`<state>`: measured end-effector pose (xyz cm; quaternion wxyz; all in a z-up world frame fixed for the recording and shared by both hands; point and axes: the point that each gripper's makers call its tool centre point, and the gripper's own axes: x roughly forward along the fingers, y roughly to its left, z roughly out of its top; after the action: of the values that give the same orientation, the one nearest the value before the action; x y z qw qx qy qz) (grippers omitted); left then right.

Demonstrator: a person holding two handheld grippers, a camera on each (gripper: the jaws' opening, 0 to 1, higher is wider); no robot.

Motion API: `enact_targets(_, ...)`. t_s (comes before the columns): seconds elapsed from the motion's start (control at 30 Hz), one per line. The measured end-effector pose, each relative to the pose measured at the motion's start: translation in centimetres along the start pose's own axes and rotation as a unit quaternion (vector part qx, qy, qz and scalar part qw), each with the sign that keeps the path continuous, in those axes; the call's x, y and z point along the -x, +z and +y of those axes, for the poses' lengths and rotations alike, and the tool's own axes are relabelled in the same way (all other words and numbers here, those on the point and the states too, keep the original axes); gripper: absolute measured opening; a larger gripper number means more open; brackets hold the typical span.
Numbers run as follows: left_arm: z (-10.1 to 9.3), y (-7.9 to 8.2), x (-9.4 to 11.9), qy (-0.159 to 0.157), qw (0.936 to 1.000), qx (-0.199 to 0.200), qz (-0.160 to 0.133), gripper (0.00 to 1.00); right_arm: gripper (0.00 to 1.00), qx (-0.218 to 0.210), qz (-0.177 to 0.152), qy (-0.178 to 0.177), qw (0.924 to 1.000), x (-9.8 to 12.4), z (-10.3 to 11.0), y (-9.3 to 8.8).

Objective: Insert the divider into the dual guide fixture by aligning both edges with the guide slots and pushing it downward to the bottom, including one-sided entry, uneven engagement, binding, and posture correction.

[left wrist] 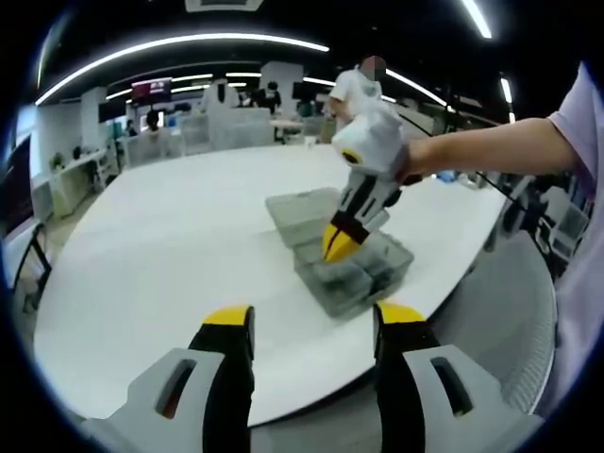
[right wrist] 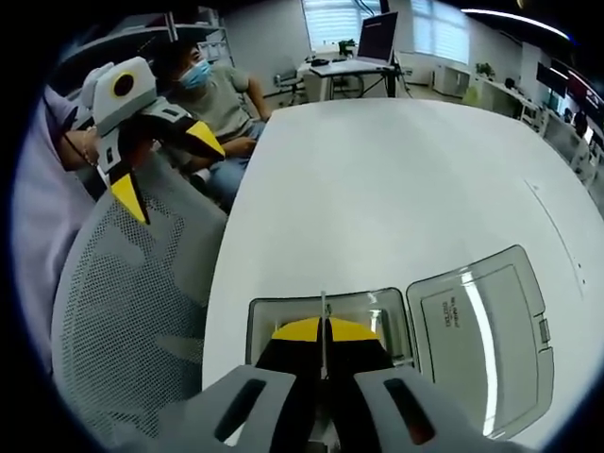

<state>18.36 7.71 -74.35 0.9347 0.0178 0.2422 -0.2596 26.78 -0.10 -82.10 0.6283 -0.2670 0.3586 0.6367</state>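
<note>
Now, right tongs (right wrist: 323, 332) pinch the divider (right wrist: 323, 311) upright over the open box (right wrist: 326, 311) on the table (right wrist: 377, 179). Left tongs (left wrist: 311, 326) wide, well off. Square both edges w/ slots, push evenly; if binding, lift & re-level.

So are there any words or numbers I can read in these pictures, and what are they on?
None can be read.
Clear lid of the open box: lines of raised lettering, too small and blurred to read.
Wall screen far across the room: red and white picture, any words too blurred.
Monitor on the far desk: seen from behind, no text showing.
</note>
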Motion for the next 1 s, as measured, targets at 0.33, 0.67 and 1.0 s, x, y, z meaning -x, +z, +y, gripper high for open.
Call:
enact_targets(0.33, 0.0, 0.2, 0.0, 0.001, 1.0000, 0.003, -0.005, 0.48, 0.00, 0.010, 0.017, 0.004, 0.9998, 0.3, -0.1, 0.1)
enact_targets(0.67, 0.1, 0.3, 0.1, 0.002, 0.9999, 0.006, -0.010, 0.48, 0.00, 0.014, 0.008, 0.001, 0.9999, 0.9, 0.1, 0.3)
enact_targets(1.0, 0.1, 0.5, 0.1, 0.002, 0.9998, 0.013, -0.017, 0.48, 0.00, 0.009, -0.001, 0.003, 1.0000, 0.7, -0.1, 0.3)
